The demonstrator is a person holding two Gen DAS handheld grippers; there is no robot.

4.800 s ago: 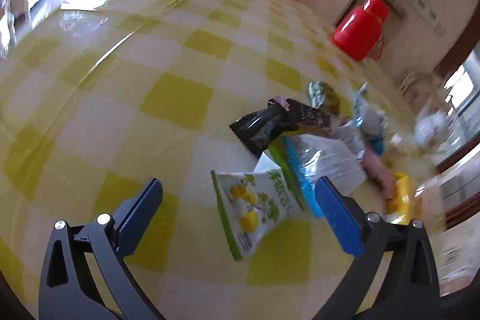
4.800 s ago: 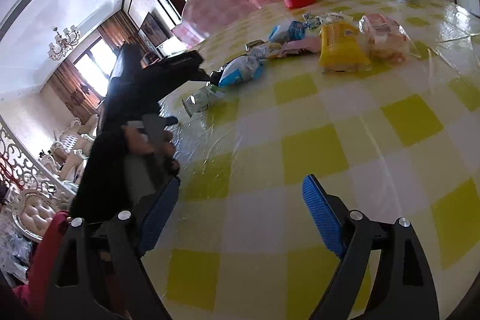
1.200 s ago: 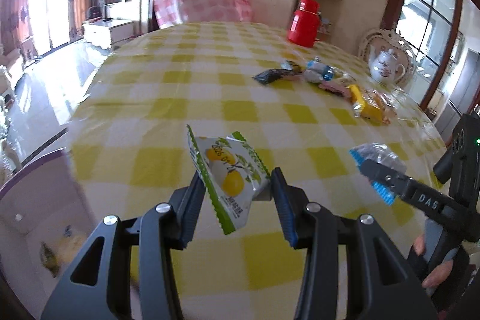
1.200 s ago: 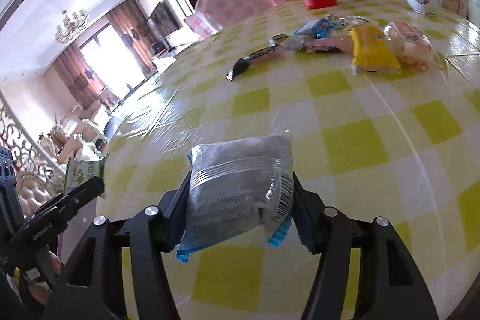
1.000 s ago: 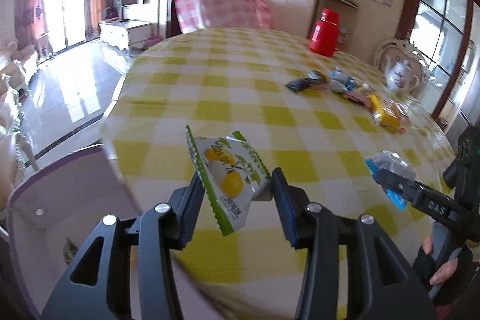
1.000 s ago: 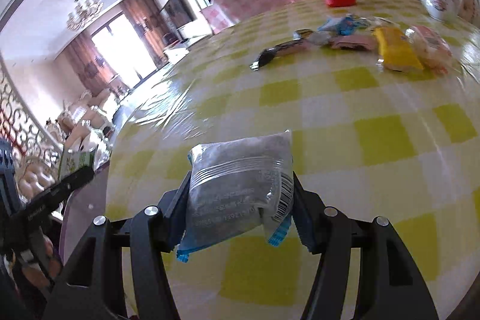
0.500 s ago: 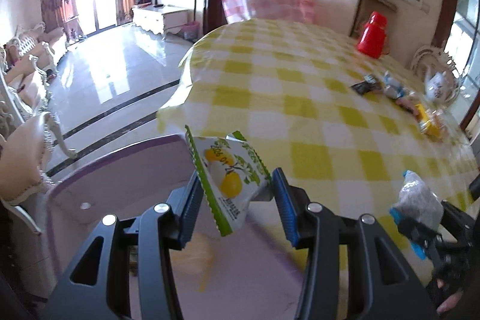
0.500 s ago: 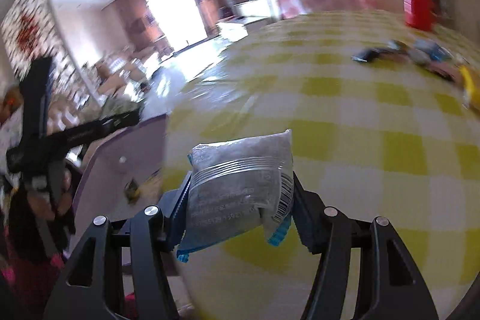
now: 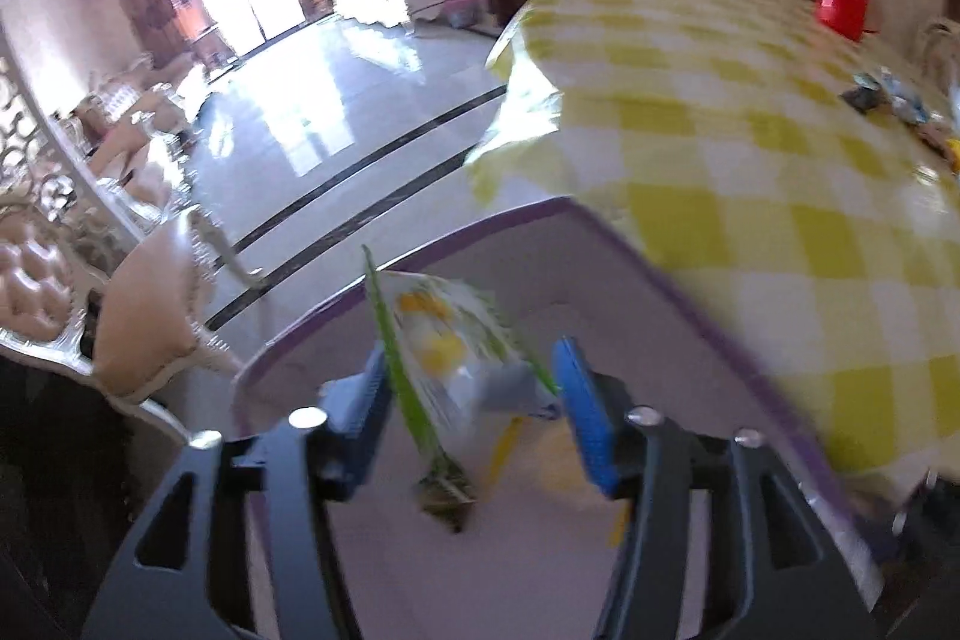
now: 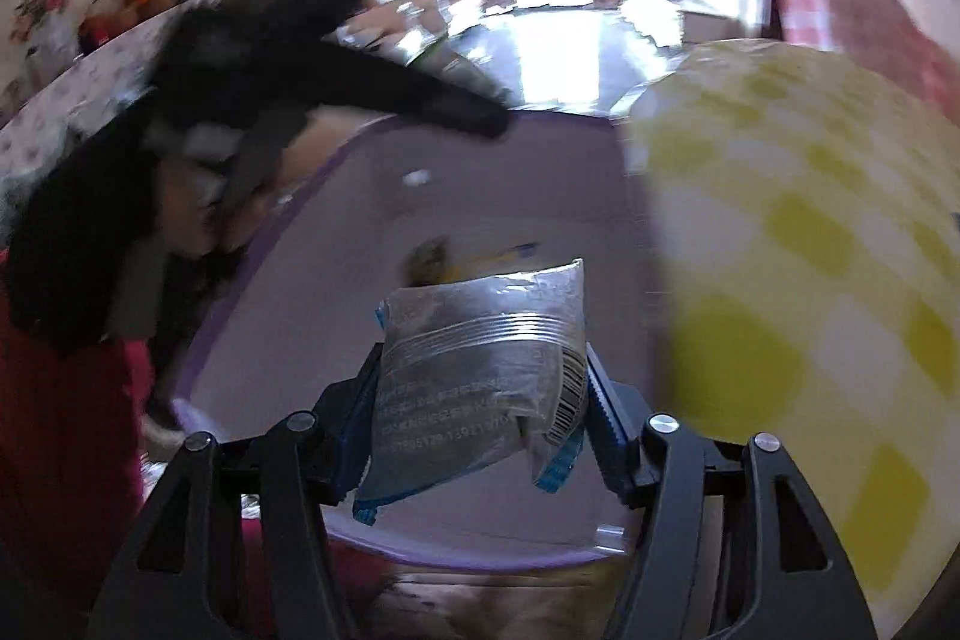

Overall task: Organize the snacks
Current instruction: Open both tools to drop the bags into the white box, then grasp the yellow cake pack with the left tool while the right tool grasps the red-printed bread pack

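Snack packets: green-and-white lemon packet (image 9: 438, 340) between the left gripper (image 9: 468, 394) fingers; grey clear-wrapped packet (image 10: 480, 370) between the right gripper (image 10: 480, 412) fingers.
Fingers: both pairs opening; left pads clear of its packet, right pads touching theirs.
Below: purple-rimmed bin (image 9: 690, 292) directly under both, beside the tabletop (image 9: 750, 130).

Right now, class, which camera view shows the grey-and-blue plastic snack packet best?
The right wrist view: the grey-and-blue plastic snack packet fills its centre, sharp, between the opening right hand-held gripper jaws. The left wrist view does not show it.
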